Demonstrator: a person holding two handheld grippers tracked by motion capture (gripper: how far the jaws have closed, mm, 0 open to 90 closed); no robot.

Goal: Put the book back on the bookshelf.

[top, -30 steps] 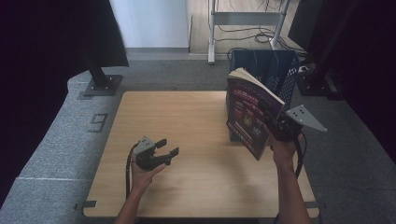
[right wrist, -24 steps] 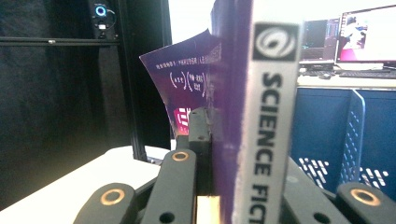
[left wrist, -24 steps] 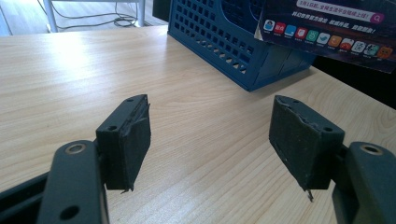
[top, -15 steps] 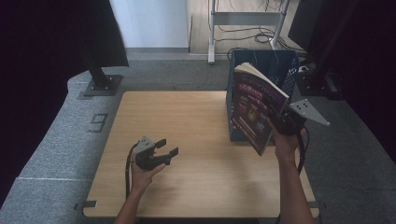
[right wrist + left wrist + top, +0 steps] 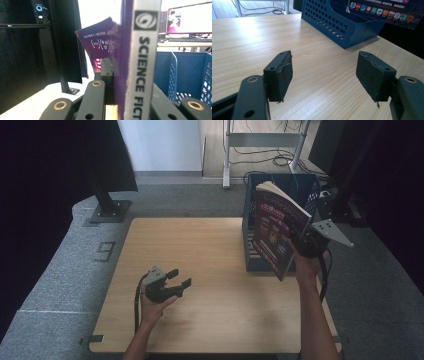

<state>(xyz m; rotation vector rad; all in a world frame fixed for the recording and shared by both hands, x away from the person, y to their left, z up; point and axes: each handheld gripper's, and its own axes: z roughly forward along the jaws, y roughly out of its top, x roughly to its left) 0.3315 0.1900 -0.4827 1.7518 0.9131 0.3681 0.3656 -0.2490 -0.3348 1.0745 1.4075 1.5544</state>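
A purple book [image 5: 274,227] with a white "SCIENCE FICT" spine [image 5: 143,60] is held upright in the air, in front of the blue basket [image 5: 305,187] at the table's right edge. My right gripper [image 5: 300,242] is shut on the book's spine edge; in the right gripper view the jaws clamp the book from both sides. My left gripper [image 5: 177,279] rests on the table at the near left, open, with nothing between its pads [image 5: 283,73]. In the left gripper view the basket [image 5: 337,22] and the book's lower cover [image 5: 384,12] lie ahead.
The wooden table [image 5: 200,250] has bare room in its middle and left. A black stand foot [image 5: 107,212] and a white frame with cables [image 5: 260,140] stand on the floor beyond. Monitors [image 5: 190,18] show behind the basket in the right gripper view.
My right gripper has carried the book a little up and farther back toward the basket. The left gripper has stayed in place.
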